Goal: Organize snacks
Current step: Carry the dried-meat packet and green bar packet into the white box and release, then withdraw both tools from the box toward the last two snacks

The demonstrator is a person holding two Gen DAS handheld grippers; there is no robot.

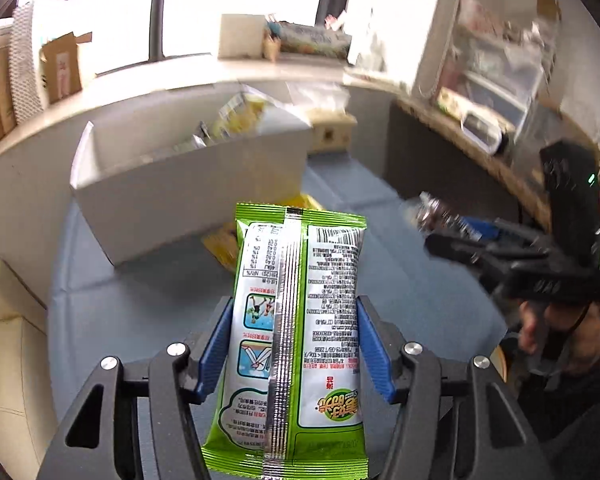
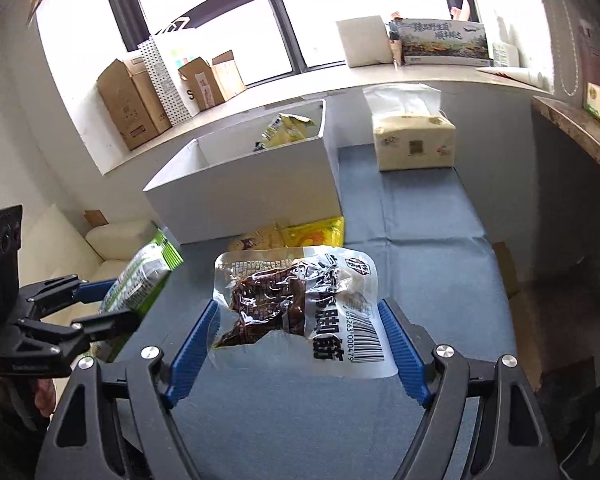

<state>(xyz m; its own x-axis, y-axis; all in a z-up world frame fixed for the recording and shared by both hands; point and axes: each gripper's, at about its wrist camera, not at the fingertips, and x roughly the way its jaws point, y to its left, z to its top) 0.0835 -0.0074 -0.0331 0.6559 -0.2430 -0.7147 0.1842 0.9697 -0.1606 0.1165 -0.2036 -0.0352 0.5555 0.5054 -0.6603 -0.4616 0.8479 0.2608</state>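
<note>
My left gripper [image 1: 296, 300] is shut on a green and white snack packet [image 1: 300, 320], its back seam facing the camera, held above the blue tabletop [image 1: 140, 300]. In the right wrist view that gripper [image 2: 100, 300] and the green packet [image 2: 144, 276] show at the left. My right gripper [image 2: 298, 304] is shut on a clear packet of dark brown snack [image 2: 300, 296], its blue pads against both edges. A white open box [image 2: 240, 192] stands ahead of both grippers, with yellow packets [image 2: 288, 128] inside. The right gripper [image 1: 452, 240] appears blurred in the left wrist view.
Two yellow packets [image 2: 312, 232] lie on the table against the box's near wall. A wrapped tissue pack [image 2: 414, 140] stands at the back right. Cardboard boxes [image 2: 132, 108] and a spotted bag line the window sill. A cream sofa [image 2: 112, 240] sits left of the table.
</note>
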